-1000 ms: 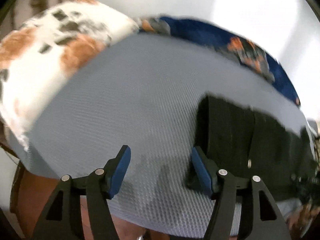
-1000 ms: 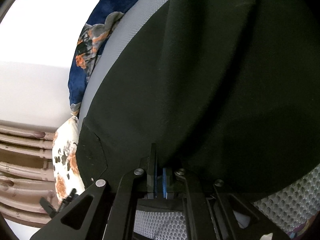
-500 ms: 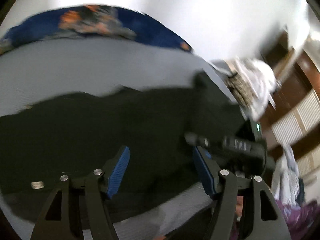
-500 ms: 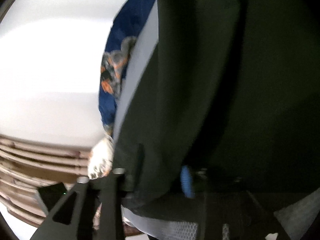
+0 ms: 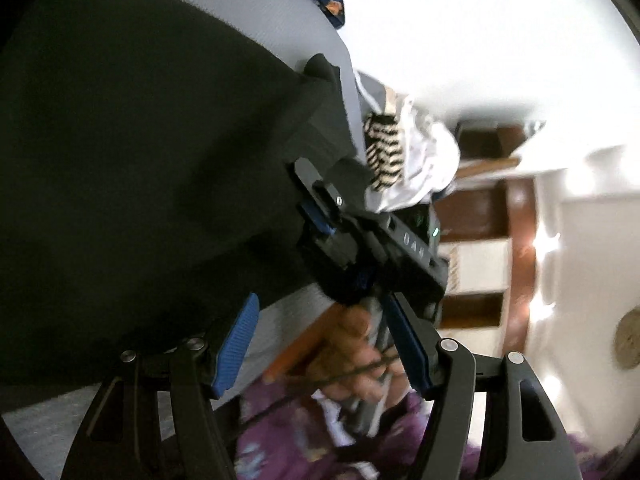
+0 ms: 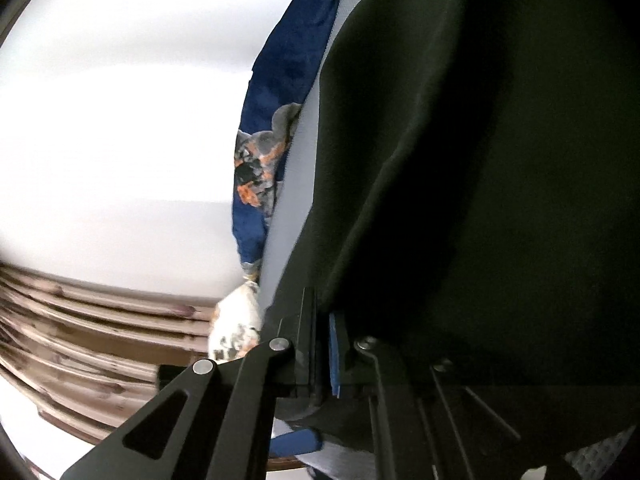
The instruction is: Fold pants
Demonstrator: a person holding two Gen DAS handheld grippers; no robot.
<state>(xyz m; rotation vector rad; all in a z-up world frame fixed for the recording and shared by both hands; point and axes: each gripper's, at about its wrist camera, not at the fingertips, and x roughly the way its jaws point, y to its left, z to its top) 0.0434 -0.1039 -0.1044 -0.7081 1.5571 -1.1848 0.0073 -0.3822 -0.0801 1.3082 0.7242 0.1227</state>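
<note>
Black pants lie spread on a grey bed sheet and fill the left of the left wrist view. My left gripper hangs open just off the pants' near right edge, with nothing between its blue pads. Beyond it, my right gripper bites the right end of the pants. In the right wrist view the pants cover the right side, and the right gripper is shut on their dark edge. A hand holds that gripper's handle.
A blue patterned blanket runs along the far side of the sheet, with a white and orange pillow at its end. A pile with striped cloth sits past the pants. Brown wooden slats and purple clothing are nearby.
The left wrist view swung right across the bed, from the pillow end to the pants' right end and the right gripper. The right gripper opened briefly, then shut again on the pants' edge.
</note>
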